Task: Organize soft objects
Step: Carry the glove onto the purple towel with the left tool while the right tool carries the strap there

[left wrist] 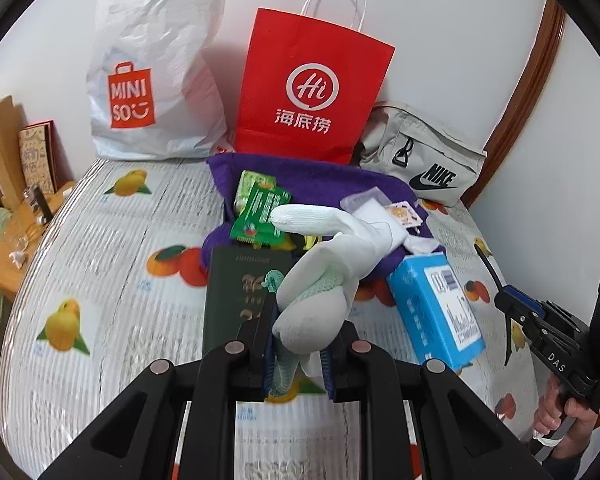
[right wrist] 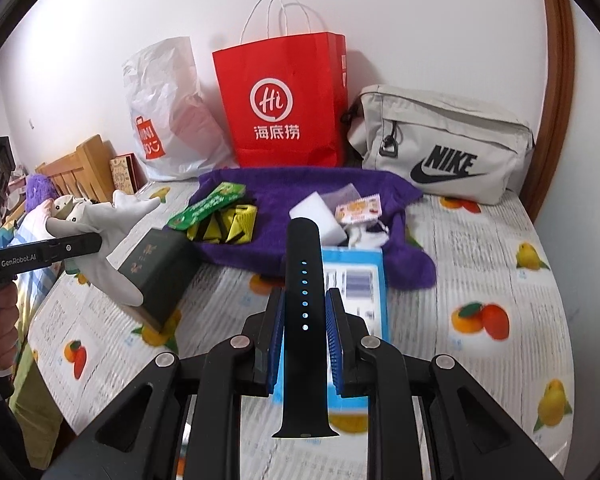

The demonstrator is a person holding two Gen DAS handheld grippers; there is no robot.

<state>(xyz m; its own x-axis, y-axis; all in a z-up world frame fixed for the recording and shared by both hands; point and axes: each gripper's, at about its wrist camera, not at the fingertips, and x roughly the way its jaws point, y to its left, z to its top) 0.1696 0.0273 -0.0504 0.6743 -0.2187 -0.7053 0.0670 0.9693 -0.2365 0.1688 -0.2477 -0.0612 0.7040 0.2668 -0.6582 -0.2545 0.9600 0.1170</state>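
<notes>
My left gripper (left wrist: 297, 344) is shut on a white work glove (left wrist: 320, 280) and holds it above the fruit-print bed; the glove also shows in the right wrist view (right wrist: 112, 236). My right gripper (right wrist: 305, 316) is shut on a black watch strap (right wrist: 304, 312) with a row of holes, held upright over a blue box (right wrist: 356, 280). A purple towel (right wrist: 312, 192) lies further back with green snack packets (right wrist: 208, 204), yellow-black packets (right wrist: 228, 226), a white sponge (right wrist: 316, 210) and a small sachet (right wrist: 358, 208) on it.
A white Miniso bag (left wrist: 156, 80), a red paper bag (left wrist: 312, 88) and a grey Nike pouch (left wrist: 424, 160) stand against the back wall. A dark green box (left wrist: 244, 296) and the blue box (left wrist: 436, 304) lie on the bed. A wooden headboard (right wrist: 80, 168) is at left.
</notes>
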